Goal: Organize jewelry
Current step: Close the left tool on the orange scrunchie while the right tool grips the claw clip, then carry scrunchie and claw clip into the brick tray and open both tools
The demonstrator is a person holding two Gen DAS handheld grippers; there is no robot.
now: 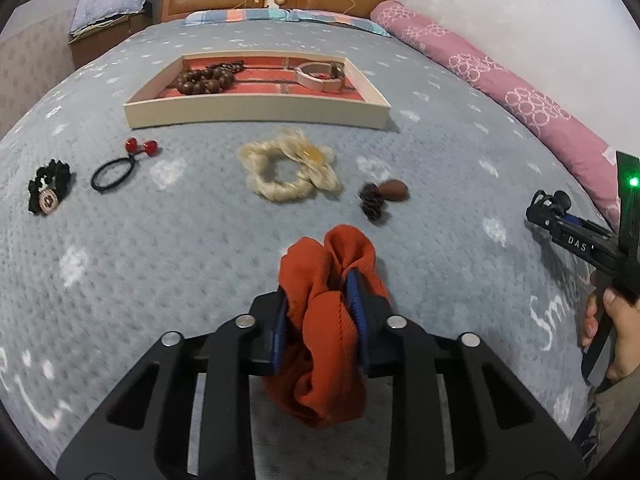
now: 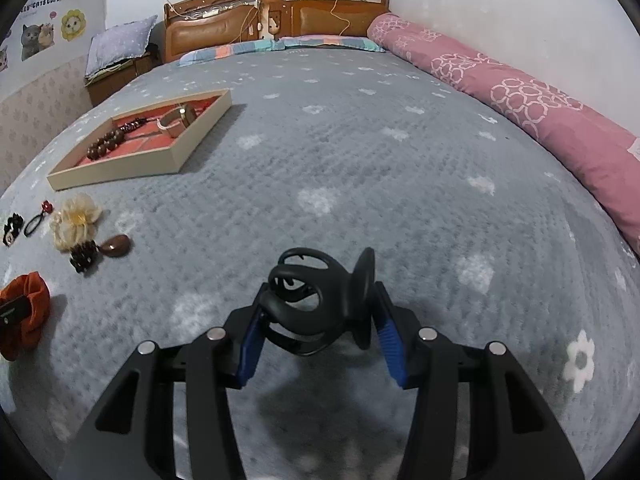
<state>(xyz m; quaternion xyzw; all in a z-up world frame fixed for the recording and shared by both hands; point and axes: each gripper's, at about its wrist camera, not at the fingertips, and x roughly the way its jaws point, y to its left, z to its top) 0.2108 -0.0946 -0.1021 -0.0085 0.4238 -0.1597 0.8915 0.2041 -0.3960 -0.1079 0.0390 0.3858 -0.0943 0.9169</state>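
Left gripper (image 1: 320, 312): pads pinching orange scrunchie (image 1: 328, 320), fabric bunching between them. Right gripper (image 2: 316, 328): holding black claw clip (image 2: 316, 300) across its body.

Scrunchie: hanging just ahead of left fingertips, over grey bedspread (image 1: 160, 260). Likely handling light, soft, squashy, non-fragile; any gathered fold seeming fine for grip. Looking rust-orange, ribbed, crumpled.

Clip: looking rigid, glossy, looped; probably slippery.

Tray (image 1: 256, 114): lying well ahead of left gripper, already containing wooden beads (image 1: 204, 80).
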